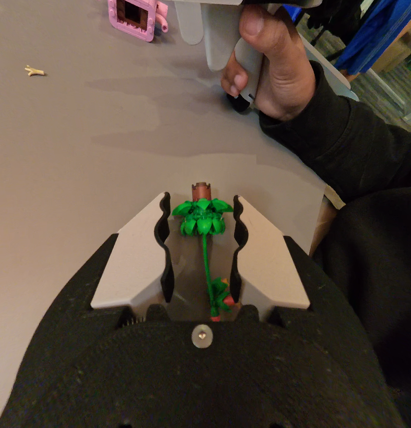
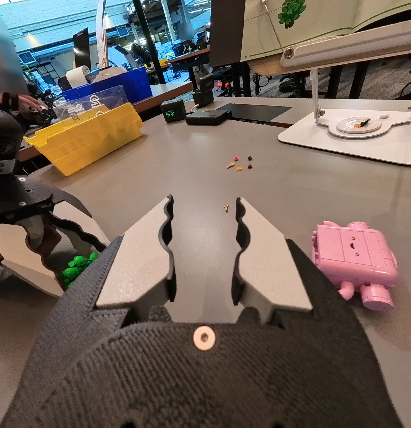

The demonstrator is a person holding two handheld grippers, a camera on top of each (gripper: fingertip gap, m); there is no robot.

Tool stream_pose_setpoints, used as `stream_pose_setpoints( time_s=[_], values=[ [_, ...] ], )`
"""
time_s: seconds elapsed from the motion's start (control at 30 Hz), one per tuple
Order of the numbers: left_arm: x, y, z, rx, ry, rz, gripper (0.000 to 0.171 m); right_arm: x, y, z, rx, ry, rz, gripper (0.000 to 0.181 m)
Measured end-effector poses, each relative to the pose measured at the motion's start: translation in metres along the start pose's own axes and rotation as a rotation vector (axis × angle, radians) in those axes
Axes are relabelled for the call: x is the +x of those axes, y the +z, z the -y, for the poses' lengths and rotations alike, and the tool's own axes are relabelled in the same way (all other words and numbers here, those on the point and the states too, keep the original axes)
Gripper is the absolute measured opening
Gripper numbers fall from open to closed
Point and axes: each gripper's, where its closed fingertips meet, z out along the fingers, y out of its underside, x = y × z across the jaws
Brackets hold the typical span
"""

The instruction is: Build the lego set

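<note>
Left hand-held gripper (image 1: pixel 201 203) seemingly straddling green plant (image 1: pixel 201 220).

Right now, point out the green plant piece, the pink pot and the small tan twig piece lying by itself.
green plant piece (image 1: pixel 201 218): left wrist view, on the leafy cluster below its brown cap.
pink pot (image 2: pixel 353 252): right wrist view, on its flat side with the little marks.
tan twig piece (image 2: pixel 226 207): right wrist view, on its middle.

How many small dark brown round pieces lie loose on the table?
2. One dark brown piece sits right of the red piece; the other lies just nearer, right of the orange piece. More may be hidden.
</note>
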Motion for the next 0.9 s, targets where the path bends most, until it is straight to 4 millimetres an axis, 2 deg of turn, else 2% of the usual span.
stream_pose_setpoints(
  time_s=[0.2, 0.43, 0.57, 0.63, 0.8, 0.9],
  values=[
    [-0.004, -0.014, -0.001, -0.016, 0.012, 0.033, 0.057, 0.000, 0.000, 0.000, 0.001, 0.002, 0.000, 0.053],
    [-0.007, -0.032, 0.013, 0.021, 0.037, 0.086, 0.057, 0.000, 0.000, 0.000, -0.002, 0.002, 0.000, 0.053],
    [-0.002, -0.030, 0.028, 0.016, 0.037, 0.094, 0.048, 0.000, 0.000, -0.001, -0.004, 0.000, -0.001, 0.053],
    [-0.003, -0.025, 0.031, -0.046, 0.008, 0.096, 0.041, 0.000, 0.000, -0.001, -0.004, -0.001, -0.001, 0.053],
    [-0.001, -0.010, 0.020, -0.333, -0.084, 0.006, 0.049, 0.000, 0.000, 0.000, -0.002, -0.001, -0.001, 0.053],
    [-0.001, -0.006, 0.020, -0.450, -0.087, -0.031, 0.042, 0.000, 0.000, 0.000, -0.002, -0.003, -0.001, 0.053]
  ],
)
